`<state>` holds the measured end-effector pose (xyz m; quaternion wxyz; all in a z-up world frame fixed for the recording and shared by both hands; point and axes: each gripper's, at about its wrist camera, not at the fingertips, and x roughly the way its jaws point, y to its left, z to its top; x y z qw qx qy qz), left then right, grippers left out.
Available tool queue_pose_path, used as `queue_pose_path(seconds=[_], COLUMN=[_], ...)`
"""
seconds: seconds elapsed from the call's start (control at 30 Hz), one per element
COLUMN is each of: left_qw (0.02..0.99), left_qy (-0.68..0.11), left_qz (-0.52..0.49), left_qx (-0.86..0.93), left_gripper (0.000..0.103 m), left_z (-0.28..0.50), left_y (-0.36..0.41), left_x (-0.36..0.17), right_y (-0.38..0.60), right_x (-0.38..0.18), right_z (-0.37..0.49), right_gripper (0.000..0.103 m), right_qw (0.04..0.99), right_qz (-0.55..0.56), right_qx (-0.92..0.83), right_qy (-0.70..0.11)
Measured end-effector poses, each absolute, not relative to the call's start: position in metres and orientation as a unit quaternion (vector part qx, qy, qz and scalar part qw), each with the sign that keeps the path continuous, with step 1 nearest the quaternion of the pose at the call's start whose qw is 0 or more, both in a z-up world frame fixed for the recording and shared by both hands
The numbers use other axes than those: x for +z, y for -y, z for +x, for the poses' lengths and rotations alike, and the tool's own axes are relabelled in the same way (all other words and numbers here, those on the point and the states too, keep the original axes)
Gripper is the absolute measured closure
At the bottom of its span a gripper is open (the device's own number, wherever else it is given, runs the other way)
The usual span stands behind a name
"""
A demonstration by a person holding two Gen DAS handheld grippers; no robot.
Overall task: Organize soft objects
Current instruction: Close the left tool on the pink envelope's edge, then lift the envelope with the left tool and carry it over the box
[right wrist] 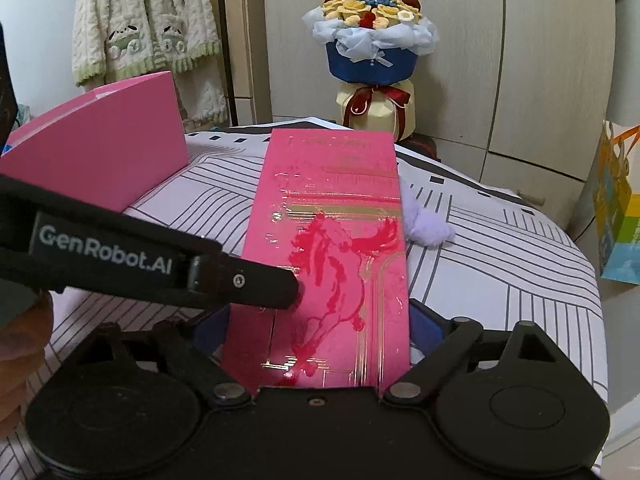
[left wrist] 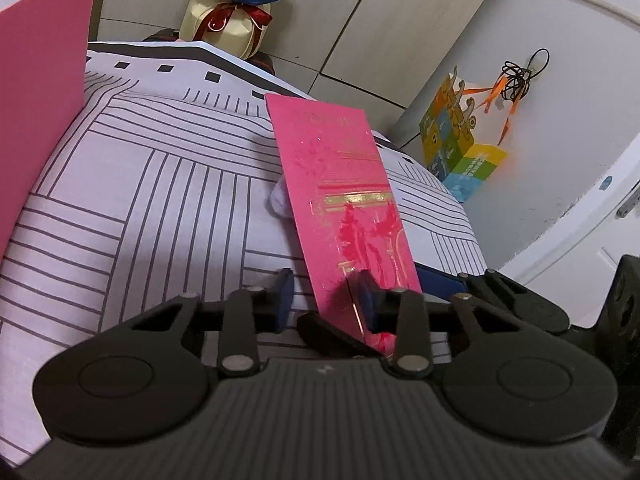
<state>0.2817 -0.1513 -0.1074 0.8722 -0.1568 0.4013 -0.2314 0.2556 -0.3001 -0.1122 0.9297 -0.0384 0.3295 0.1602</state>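
Note:
A pink-red envelope [right wrist: 332, 208] with a gold-edged horse print stands tilted above the striped cloth [right wrist: 500, 260]. My right gripper [right wrist: 320, 332] is shut on it across its width, a blue pad on each long edge. My left gripper [left wrist: 325, 296] reaches in from the left with the envelope's [left wrist: 340, 184] lower part between its fingers. One black finger [right wrist: 260, 284] touches the printed face, while a gap shows at the left pad [left wrist: 284, 296], so it is open. A fluffy lilac pompom [right wrist: 426, 228] lies on the cloth behind the envelope and also shows in the left wrist view [left wrist: 278, 198].
A pink box [right wrist: 100, 152] stands on the cloth at the left. A bouquet [right wrist: 372, 48] in blue wrap sits beyond the far edge, before cabinet doors. A colourful paper bag [right wrist: 616, 216] stands at the right, and a fleece garment [right wrist: 140, 20] hangs at the back left.

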Motion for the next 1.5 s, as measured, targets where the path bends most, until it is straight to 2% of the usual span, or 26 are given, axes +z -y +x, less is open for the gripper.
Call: queue_pose_path(seconds=[0.03, 0.7, 1.5], left_qw=[0.869, 0.860, 0.863], left_qy=[-0.403, -0.397, -0.391], left_qz=[-0.158, -0.136, -0.076], left_qx=[-0.238, -0.290, -0.311], left_gripper=[0.079, 0.079, 0.079], left_z=[0.281, 0.213, 0.098], left_y=[0.152, 0.141, 0.080], left_x=[-0.108, -0.090, -0.062], right_y=[0.300, 0.295, 0.231], right_x=[-0.112, -0.105, -0.082], right_z=[0.254, 0.175, 0.055], right_gripper=[0.010, 0.010, 0.010], right_qw=[0.929, 0.935, 0.940], right_qz=[-0.035, 0.054, 0.047], right_qx=[0.160, 0.115, 0.116], right_qy=[-0.332, -0.332, -0.316])
